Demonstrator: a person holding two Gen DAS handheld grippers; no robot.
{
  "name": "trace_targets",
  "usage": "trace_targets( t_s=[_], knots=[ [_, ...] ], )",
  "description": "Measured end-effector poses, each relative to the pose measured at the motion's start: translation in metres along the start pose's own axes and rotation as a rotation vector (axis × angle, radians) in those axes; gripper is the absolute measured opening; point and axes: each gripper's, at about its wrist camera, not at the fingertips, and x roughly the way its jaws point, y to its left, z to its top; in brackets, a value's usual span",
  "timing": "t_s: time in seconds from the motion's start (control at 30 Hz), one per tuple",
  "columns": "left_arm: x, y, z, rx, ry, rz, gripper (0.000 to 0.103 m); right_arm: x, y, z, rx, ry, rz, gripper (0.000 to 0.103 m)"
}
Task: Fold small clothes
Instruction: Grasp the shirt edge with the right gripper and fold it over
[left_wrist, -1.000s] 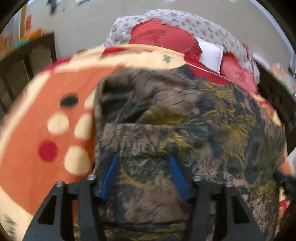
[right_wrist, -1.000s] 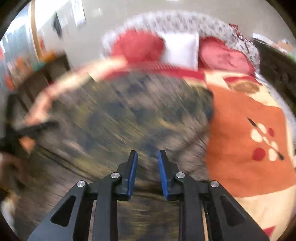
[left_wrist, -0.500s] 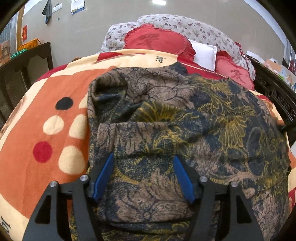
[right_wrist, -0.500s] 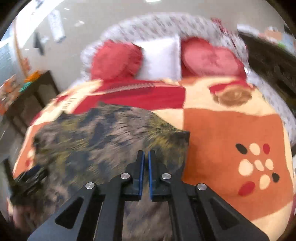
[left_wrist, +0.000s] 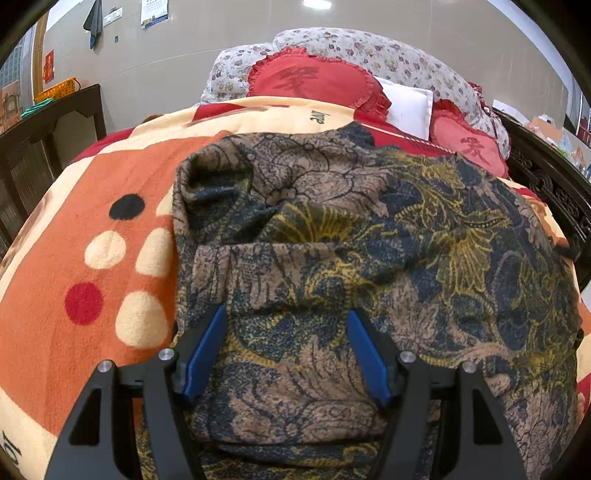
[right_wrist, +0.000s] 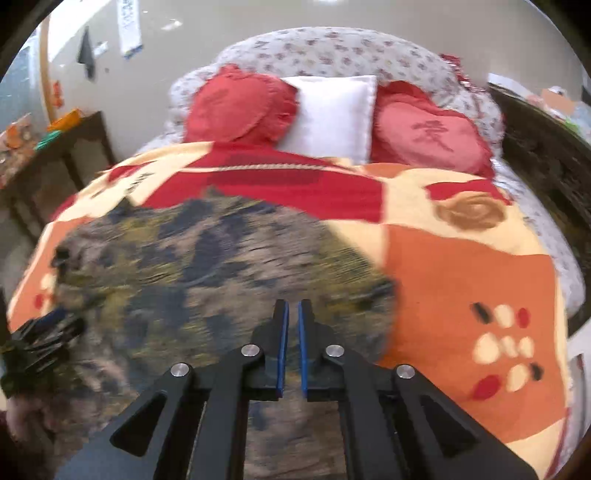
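A dark floral garment in brown, navy and yellow (left_wrist: 369, 240) lies on the bed's orange patterned blanket (left_wrist: 74, 258), with a folded part near the front. It also shows, blurred, in the right wrist view (right_wrist: 207, 280). My left gripper (left_wrist: 286, 317) is open, its blue pads spread over the near folded edge. My right gripper (right_wrist: 291, 310) is shut, with only a thin gap between the pads, above the garment's right part; I see no cloth between the pads. The left gripper (right_wrist: 40, 336) shows at that view's left edge.
Red heart cushions (right_wrist: 240, 107) and a white pillow (right_wrist: 332, 110) lie at the head of the bed. A dark wooden bed frame (left_wrist: 546, 177) runs along the right. A dark side table (left_wrist: 55, 122) stands to the left.
My right gripper has closed and lifted back from the garment, which now looks farther away. My left gripper stays open over the near fold and has steadied.
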Motion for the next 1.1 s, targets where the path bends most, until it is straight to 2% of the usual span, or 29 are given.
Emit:
trace_targets(
  t_s=[0.03, 0.07, 0.1, 0.17, 0.27, 0.3, 0.37, 0.43, 0.47, 0.5, 0.53, 0.63, 0.7, 0.77, 0.8, 0.87, 0.9, 0.93, 0.97, 1.07, 1.1],
  knots=[
    [0.001, 0.000, 0.000, -0.001, 0.002, -0.004, 0.071, 0.016, 0.001, -0.005, -0.003, 0.052, -0.025, 0.010],
    [0.001, 0.000, 0.000, -0.001, 0.004, -0.004, 0.071, 0.023, -0.001, -0.008, -0.003, 0.059, -0.027, 0.010],
    [0.001, 0.000, 0.000, 0.001, 0.003, -0.001, 0.072, 0.029, -0.004, -0.011, 0.015, 0.029, -0.012, 0.010],
    [0.002, -0.001, 0.000, 0.005, 0.005, 0.002, 0.072, 0.031, -0.005, -0.007, 0.054, 0.037, -0.002, 0.010],
    [0.002, -0.002, -0.001, 0.005, 0.005, 0.003, 0.073, 0.011, -0.001, -0.006, 0.051, 0.003, -0.028, 0.011],
    [0.002, -0.002, -0.001, 0.006, 0.005, 0.004, 0.073, 0.000, 0.003, -0.013, 0.047, -0.034, -0.019, 0.014],
    [0.002, -0.002, -0.001, 0.005, 0.005, 0.003, 0.073, -0.008, 0.006, -0.032, 0.057, -0.034, -0.024, 0.021],
    [0.002, -0.003, -0.001, 0.008, 0.006, 0.005, 0.073, 0.009, 0.000, -0.060, 0.084, 0.057, -0.051, 0.025],
    [0.002, -0.003, -0.001, 0.010, 0.007, 0.006, 0.075, 0.019, -0.005, -0.070, 0.086, 0.065, -0.039, 0.024],
    [0.002, -0.004, -0.001, 0.018, 0.010, 0.004, 0.077, 0.019, -0.005, -0.077, 0.073, -0.012, -0.028, 0.024],
    [0.000, -0.004, 0.000, 0.030, 0.014, -0.010, 0.078, 0.016, -0.006, -0.081, 0.069, -0.013, -0.031, 0.024],
    [-0.025, 0.000, 0.004, 0.026, 0.006, -0.052, 0.077, 0.013, 0.001, -0.067, 0.063, 0.050, -0.065, 0.024],
    [-0.045, 0.001, 0.001, 0.017, -0.022, -0.109, 0.077, -0.003, 0.006, -0.059, 0.064, 0.013, -0.066, 0.024],
    [-0.056, -0.006, -0.011, 0.056, -0.022, -0.138, 0.077, -0.021, 0.014, -0.065, 0.052, -0.039, -0.036, 0.026],
    [-0.051, -0.010, -0.019, 0.083, 0.005, -0.127, 0.077, -0.019, 0.019, -0.068, 0.051, -0.031, -0.037, 0.029],
    [-0.032, -0.013, -0.032, 0.111, 0.079, -0.087, 0.077, 0.002, 0.024, -0.084, 0.041, 0.048, -0.058, 0.033],
    [-0.033, -0.013, -0.034, 0.115, 0.061, -0.084, 0.077, 0.012, 0.025, -0.092, 0.031, 0.061, -0.063, 0.033],
    [-0.034, -0.015, -0.032, 0.114, 0.065, -0.077, 0.077, 0.010, 0.027, -0.099, 0.014, 0.005, -0.069, 0.033],
    [-0.034, -0.016, -0.029, 0.116, 0.084, -0.069, 0.077, 0.009, 0.028, -0.100, 0.007, 0.004, -0.075, 0.033],
    [-0.043, -0.018, -0.012, 0.098, 0.070, -0.064, 0.076, 0.009, 0.030, -0.086, 0.009, 0.050, -0.077, 0.034],
    [-0.048, -0.018, -0.002, 0.085, 0.046, -0.076, 0.077, 0.006, 0.031, -0.076, 0.020, 0.023, -0.066, 0.034]
  ],
)
